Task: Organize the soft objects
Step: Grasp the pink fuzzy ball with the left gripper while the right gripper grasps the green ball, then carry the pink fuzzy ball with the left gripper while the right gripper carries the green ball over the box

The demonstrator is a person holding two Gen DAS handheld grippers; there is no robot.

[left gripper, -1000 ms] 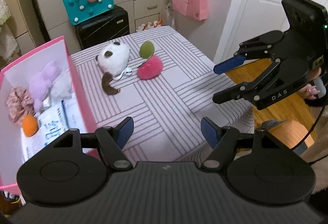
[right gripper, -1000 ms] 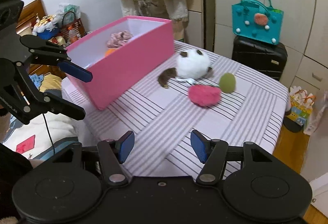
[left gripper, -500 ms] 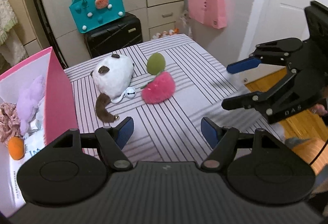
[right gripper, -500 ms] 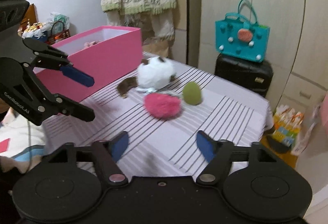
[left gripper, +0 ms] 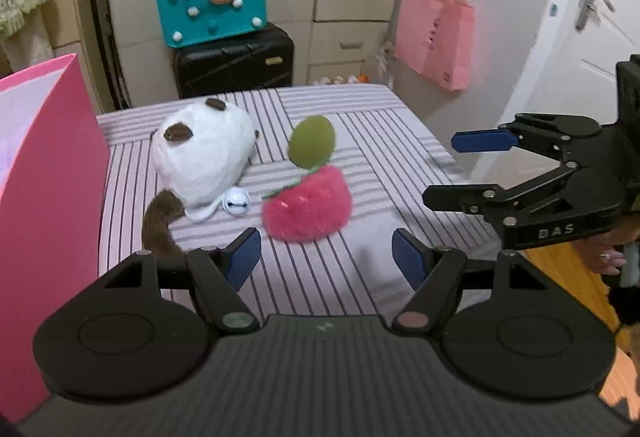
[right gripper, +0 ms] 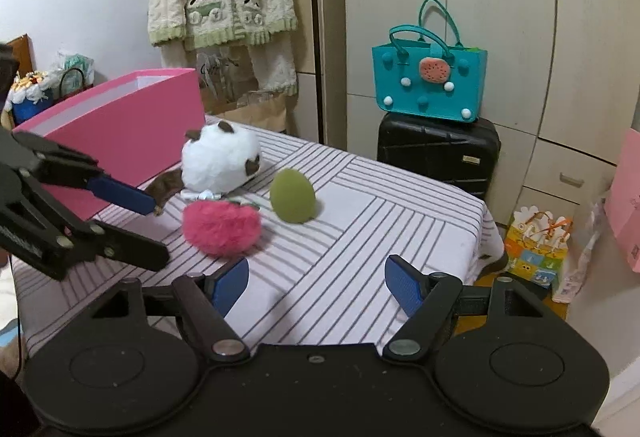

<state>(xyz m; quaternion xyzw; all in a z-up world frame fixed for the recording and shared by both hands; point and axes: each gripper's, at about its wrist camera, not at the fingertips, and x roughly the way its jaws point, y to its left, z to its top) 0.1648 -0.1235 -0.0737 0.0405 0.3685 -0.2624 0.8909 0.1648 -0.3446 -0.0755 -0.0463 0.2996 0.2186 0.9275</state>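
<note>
My left gripper (left gripper: 326,257) is spread wide and empty, aimed at the pink fuzzy toy (left gripper: 308,203) just ahead — likely my next pick. My right gripper (right gripper: 316,283) hangs equally agape, empty, near the green egg-shaped toy (right gripper: 292,201); the pink box (right gripper: 120,129) waits beside the white plush (right gripper: 220,161).

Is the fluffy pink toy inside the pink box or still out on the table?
Out. The fluffy pink toy lies on the striped table, beside the green egg, apart from the pink box.
</note>
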